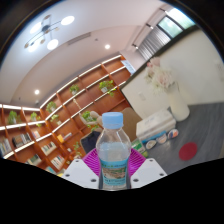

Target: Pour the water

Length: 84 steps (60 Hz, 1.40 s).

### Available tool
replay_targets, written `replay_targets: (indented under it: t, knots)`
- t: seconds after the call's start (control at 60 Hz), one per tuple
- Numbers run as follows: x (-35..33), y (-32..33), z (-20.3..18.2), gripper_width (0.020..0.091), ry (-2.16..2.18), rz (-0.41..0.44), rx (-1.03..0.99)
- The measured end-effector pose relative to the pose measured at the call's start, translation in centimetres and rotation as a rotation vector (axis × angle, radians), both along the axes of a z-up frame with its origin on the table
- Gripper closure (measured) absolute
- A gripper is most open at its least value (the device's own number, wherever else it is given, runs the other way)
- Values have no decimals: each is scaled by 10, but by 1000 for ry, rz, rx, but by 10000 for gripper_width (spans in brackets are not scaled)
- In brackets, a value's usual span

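Between the 2 fingers of the gripper (114,172) stands a water bottle (114,150), its lower body against the magenta pads (91,160) that show at either side of it. The pads press on it from both sides, so the fingers are closed to the bottle's width and hold it. It is clear plastic with a white cap on top and a pale label with blue-green print around its middle. Its long axis runs upright along the fingers, cap pointing away from the camera toward the room, with almost no lean.

Beyond it to the right lies a white table (190,120) carrying a white box with blue print (157,126), a red round item (188,150) and some small clutter farther back. Behind the bottle to the left, wooden bookshelves (60,112) with lit rows run along the wall. Overhead is a white ceiling with round lamps (52,36) and small spotlights.
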State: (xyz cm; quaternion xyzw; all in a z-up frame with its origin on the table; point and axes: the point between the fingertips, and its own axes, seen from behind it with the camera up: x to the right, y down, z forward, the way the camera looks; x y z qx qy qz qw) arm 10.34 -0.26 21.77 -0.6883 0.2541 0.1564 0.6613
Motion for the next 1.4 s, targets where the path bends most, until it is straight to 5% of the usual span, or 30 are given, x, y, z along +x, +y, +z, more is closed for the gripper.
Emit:
replay_targets:
  t: [0.2,0.417,0.833,0.967,1.1,1.233,1.4]
  knots:
    - [91,-14,21,787,-487,-190,-108]
    - [181,-13,-42,769,-648,-320,-309]
    - [223,4,-135,752,-578,-285,-360]
    - [224,1,-135,740,-566,-285,-320]
    - [228,-2,-138,616,-523,-293,-314]
    - [230,-18,-145,245,-511,-311,-355]
    - [207,-53,-135,244,-511,-297,-337]
